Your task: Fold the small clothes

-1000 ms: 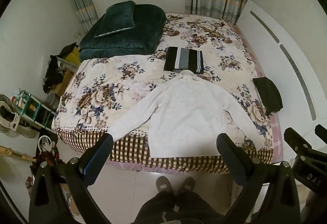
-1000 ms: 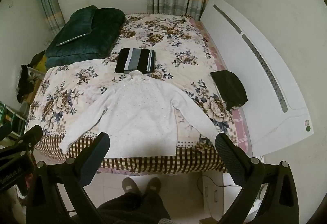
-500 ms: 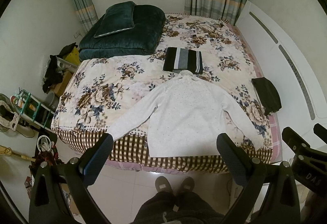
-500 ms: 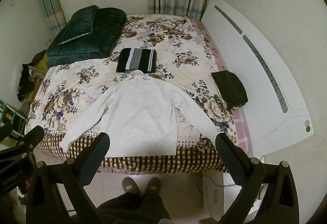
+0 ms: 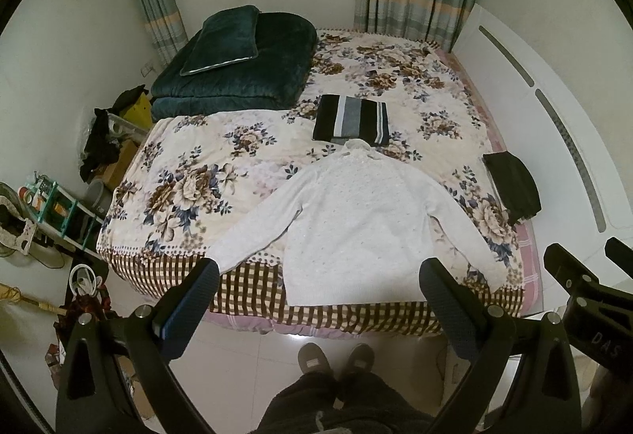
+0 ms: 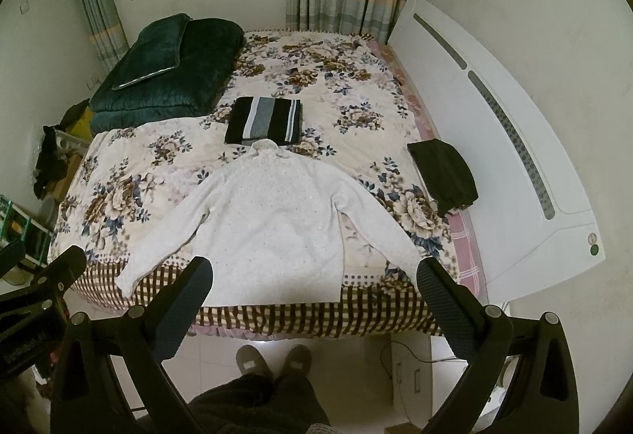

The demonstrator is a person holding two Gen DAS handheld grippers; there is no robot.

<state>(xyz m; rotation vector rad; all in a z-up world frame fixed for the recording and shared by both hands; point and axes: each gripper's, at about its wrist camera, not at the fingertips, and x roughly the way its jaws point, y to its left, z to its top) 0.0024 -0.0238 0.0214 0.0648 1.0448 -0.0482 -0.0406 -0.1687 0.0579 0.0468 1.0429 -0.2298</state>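
A white knitted sweater [image 5: 364,220] lies flat on the floral bed [image 5: 221,157], back up, sleeves spread, hem at the near edge. It also shows in the right wrist view [image 6: 273,224]. A folded black-and-grey striped garment [image 5: 350,119] lies just beyond its collar, and a folded black garment [image 5: 512,184] sits at the bed's right edge. My left gripper [image 5: 318,285] is open and empty, held high over the floor before the bed. My right gripper [image 6: 314,283] is open and empty at the same height.
A dark green quilt with a pillow [image 5: 233,58] is stacked at the bed's far left. A white headboard [image 6: 494,125] runs along the right. Cluttered shelves and boxes [image 5: 59,196] stand on the floor at left. The person's slippered feet [image 5: 336,359] stand on white tiles below.
Both views have drifted slightly; the bed and sweater sit a little higher in frame. The grippers stay open and nothing on the bed has moved.
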